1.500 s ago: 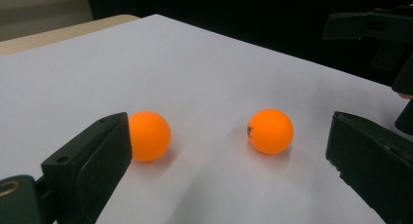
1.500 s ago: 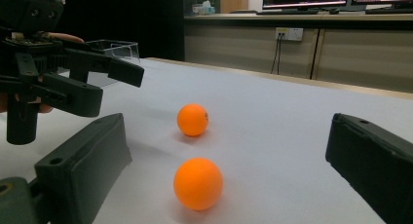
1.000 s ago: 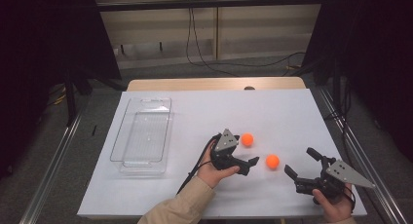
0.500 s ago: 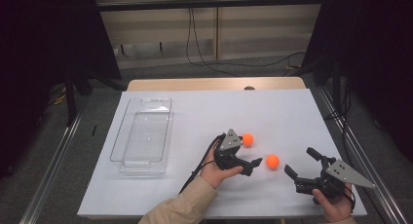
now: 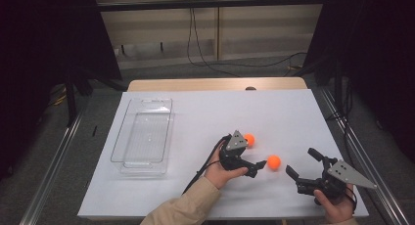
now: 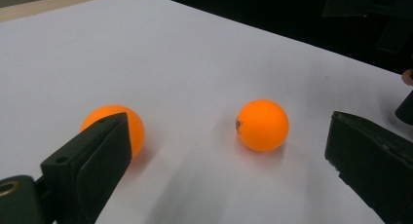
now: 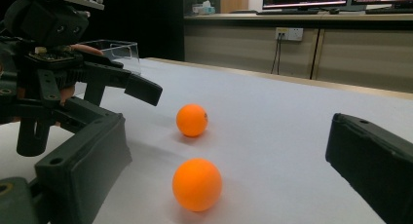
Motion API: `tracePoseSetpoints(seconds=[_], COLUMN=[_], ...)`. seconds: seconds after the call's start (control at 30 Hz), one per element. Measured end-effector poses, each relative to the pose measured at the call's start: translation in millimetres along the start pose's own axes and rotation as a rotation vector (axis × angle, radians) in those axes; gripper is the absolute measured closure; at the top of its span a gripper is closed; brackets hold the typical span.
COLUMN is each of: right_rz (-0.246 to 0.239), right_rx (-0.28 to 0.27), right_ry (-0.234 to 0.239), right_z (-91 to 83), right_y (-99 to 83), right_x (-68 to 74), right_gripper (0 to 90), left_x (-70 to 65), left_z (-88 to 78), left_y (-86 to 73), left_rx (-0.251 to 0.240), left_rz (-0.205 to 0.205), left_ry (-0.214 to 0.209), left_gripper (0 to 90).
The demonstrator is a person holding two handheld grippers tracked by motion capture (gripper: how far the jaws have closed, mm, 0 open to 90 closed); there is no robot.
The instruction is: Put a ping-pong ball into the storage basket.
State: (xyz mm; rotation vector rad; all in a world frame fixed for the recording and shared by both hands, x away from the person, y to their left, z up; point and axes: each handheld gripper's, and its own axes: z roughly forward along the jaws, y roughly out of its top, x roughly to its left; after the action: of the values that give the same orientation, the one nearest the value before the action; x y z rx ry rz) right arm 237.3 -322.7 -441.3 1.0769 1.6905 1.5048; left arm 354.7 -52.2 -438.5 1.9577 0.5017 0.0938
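White sheeting covers the bench point(image 5: 195, 117), with a strip of pale wood exposed along its far edge and dark curtains to both sides of the room. Cables hang against the panelled wall behind.

A clear rectangular plastic tray point(image 5: 143, 136) lies on the left part of the bench, empty, well apart from the other items.

Two small orange balls rest on the white surface right of centre. The nearer orange ball point(image 5: 274, 161) sits between the two grippers; the farther orange ball point(image 5: 249, 139) lies just beside the grey plate of the left gripper (touching or not, I cannot tell from above).

The left gripper point(image 5: 254, 167), held in the person's left hand point(image 5: 222, 172), has its jaws wide apart. In the left gripper view the nearer ball point(image 6: 262, 125) lies in the gap between them, touching neither jaw, while the farther ball point(image 6: 116, 126) is partly hidden behind the left-hand jaw.

The right gripper point(image 5: 303, 164), held in the right hand point(image 5: 335, 205) at the bench's near right corner, also has its jaws apart and holds nothing. Both balls lie ahead of it.
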Motion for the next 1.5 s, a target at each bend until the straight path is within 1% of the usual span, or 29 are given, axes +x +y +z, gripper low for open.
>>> tracePoseSetpoints(seconds=[0.07,0.1,0.17,0.2,0.3,0.37,0.43,0.5,0.57,0.73,0.83,0.87,0.9,1.03,1.1,1.13,1.17,1.2,1.4,1.5], right_rz=[0.000,-0.001,-0.001,0.000,0.000,0.000,0.000,0.001,0.001,0.000,0.005,0.005,0.007,0.003,0.003,0.002,0.002,0.003,0.003,0.003], right_rx=[0.000,0.001,0.001,0.001,0.002,0.002,0.002,0.003,0.003,0.003,0.004,0.004,0.003,0.003,0.003,0.003,0.003,0.003,0.003,0.004], right_ry=[-0.001,-0.001,-0.001,-0.001,-0.001,0.000,0.002,0.004,0.005,0.008,0.008,0.008,0.007,0.008,0.010,0.010,0.010,0.010,0.011,0.013], right_z=[0.0,0.1,0.1,0.1,0.2,0.2,0.3,0.7,1.0,1.4,1.6,1.7,1.8,1.8,1.8,1.9,1.8,1.8,1.8,1.8], right_y=[-0.1,-0.2,-0.3,-0.4,-0.4,-0.4,-0.4,-0.5,-0.5,-0.5,-0.5,-0.5,-0.4,-0.4,-0.4,-0.4,-0.3,-0.4,-0.4,-0.4], right_x=[-0.1,-0.4,-0.7,-0.7,-0.8,-0.7,-0.6,-0.4,-0.4,0.1,0.2,0.2,0.4,0.5,0.4,0.4,0.4,0.3,0.3,0.3], right_gripper=[1.3,1.3,1.3,1.3,1.3,1.3,1.3,1.3,1.3,1.3,1.3,1.3,1.3,1.3,1.3,1.3,1.3,1.3,1.3,1.3], left_x=[0.1,-0.4,-0.5,-0.9,0.2,0.7,0.7,0.1,0.6,1.6,1.4,0.7,0.9,0.3,-0.5,0.1,-0.3,-0.5,-2.2,-3.4], left_z=[0.5,2.1,3.5,4.4,6.3,7.5,8.1,9.5,10.4,12.2,14.1,14.9,15.4,17.6,18.7,18.9,19.2,19.8,22.5,25.5], left_y=[0.5,1.1,1.4,1.2,0.8,0.3,0.4,0.4,0.4,-0.3,-1.0,-1.3,-1.3,-0.8,0.0,0.7,1.3,1.9,4.9,5.4], left_rx=[0.003,0.004,0.010,0.011,0.021,0.023,0.031,0.026,0.031,0.046,0.058,0.060,0.065,0.068,0.065,0.068,0.074,0.069,0.077,0.093], left_rz=[0.004,-0.001,0.002,-0.005,0.001,-0.005,-0.003,-0.008,-0.003,-0.018,-0.014,-0.021,-0.019,-0.016,-0.021,-0.007,-0.011,-0.012,-0.001,0.002], left_ry=[0.002,-0.001,-0.004,-0.006,-0.001,-0.001,-0.001,-0.004,0.004,0.008,0.008,0.007,0.007,0.007,0.006,0.008,0.008,0.007,0.004,0.009], left_gripper=[3.0,3.0,3.0,3.0,2.9,3.0,2.9,3.0,3.0,3.0,3.0,2.9,2.9,2.9,2.9,2.9,2.9,2.9,2.8,2.6])
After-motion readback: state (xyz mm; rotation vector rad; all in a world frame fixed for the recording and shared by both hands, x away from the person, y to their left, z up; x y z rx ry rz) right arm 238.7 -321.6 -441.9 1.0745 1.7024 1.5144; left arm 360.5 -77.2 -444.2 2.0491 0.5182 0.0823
